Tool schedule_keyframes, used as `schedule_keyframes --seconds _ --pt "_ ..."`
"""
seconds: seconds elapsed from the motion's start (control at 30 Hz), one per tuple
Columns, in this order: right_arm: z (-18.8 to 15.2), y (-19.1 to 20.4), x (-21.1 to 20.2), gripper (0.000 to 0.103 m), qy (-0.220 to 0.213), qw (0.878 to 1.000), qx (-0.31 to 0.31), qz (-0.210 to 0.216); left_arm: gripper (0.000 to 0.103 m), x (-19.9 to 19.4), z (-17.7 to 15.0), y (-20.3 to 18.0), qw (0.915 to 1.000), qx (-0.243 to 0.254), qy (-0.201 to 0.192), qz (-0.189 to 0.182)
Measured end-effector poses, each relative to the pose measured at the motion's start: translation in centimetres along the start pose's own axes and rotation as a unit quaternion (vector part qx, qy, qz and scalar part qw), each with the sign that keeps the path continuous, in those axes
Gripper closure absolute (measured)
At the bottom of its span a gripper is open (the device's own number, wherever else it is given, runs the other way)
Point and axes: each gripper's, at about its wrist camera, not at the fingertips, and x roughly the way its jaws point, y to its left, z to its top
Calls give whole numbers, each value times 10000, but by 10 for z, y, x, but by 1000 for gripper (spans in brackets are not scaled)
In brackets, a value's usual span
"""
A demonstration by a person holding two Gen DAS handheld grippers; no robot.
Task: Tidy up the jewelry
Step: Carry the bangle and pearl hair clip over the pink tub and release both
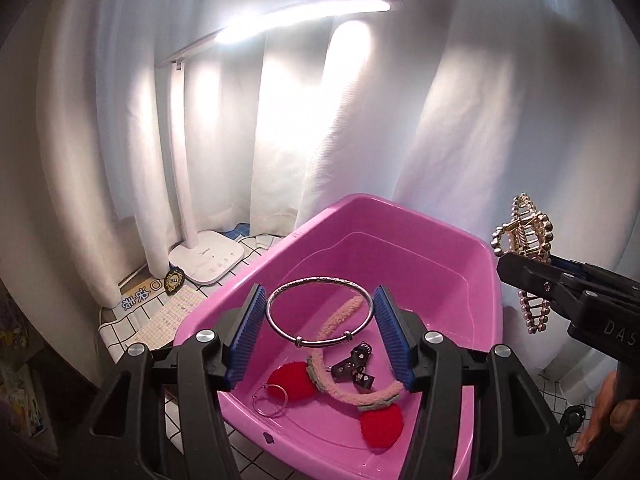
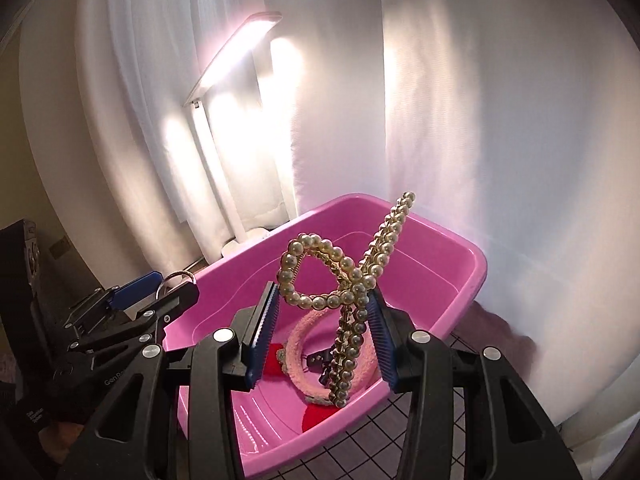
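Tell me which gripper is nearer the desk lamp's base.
Left. The left gripper, holding the silver bangle, sits over the pink tub's side nearest the lamp base. The right gripper, holding the pearl hair clip, is beyond the tub's opposite side.

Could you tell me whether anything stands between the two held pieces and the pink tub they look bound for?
Nothing visible does. The silver bangle in the left gripper and the pearl hair claw in the right gripper both hang over the open pink tub.
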Motion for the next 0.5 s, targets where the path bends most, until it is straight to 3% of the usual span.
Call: schedule_keyframes --seconds 0.23,0.5 --pt "13 7 70 60 873 9962 37 69 49 41 4 22 9985 -120 533 -18" --pt "5 -5 118 60 1871 9816 383 -68 49 76 3 31 9913 -125 1308 -37"
